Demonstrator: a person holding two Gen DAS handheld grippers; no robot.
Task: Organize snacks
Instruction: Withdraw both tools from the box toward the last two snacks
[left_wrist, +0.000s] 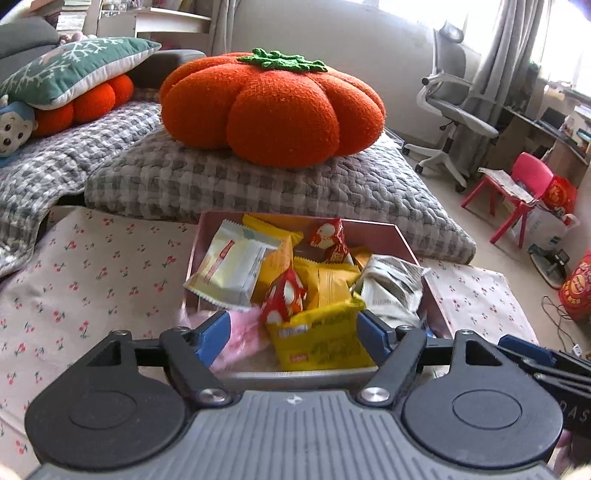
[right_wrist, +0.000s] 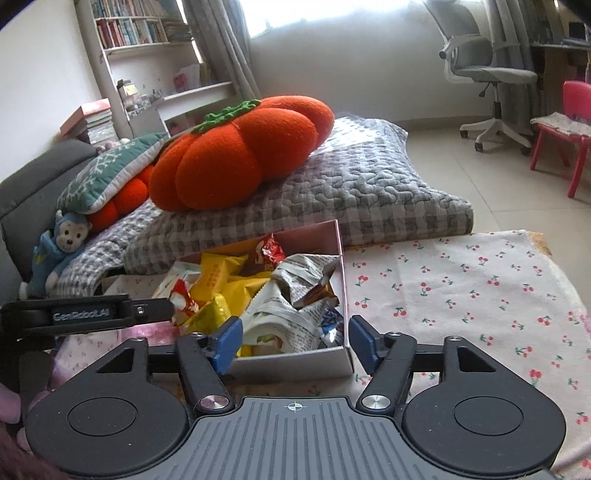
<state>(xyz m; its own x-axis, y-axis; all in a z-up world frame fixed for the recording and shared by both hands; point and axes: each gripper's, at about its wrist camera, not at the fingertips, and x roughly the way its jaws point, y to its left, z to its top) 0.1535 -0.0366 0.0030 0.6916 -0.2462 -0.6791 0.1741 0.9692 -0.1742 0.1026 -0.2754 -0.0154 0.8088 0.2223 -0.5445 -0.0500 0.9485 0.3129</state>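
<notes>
A pink open box (left_wrist: 402, 240) full of snack packets sits on a cherry-print cloth (left_wrist: 92, 280). In it lie a white packet (left_wrist: 229, 266), yellow packets (left_wrist: 321, 339), red triangular candies (left_wrist: 282, 295) and grey-white wrappers (left_wrist: 391, 284). My left gripper (left_wrist: 293, 332) is open just above the box's near edge, its blue fingers (left_wrist: 214, 338) either side of a yellow packet. My right gripper (right_wrist: 295, 341) is open, its fingers straddling the box's near right corner (right_wrist: 345, 354). The left gripper's arm (right_wrist: 88, 314) shows at the box's left.
A grey checked quilt (left_wrist: 258, 184) with a big orange pumpkin cushion (left_wrist: 269, 107) lies right behind the box. More cushions and a plush toy (right_wrist: 62, 236) are to the left. An office chair (left_wrist: 454, 107) and a red stool (left_wrist: 517, 195) stand on the floor to the right.
</notes>
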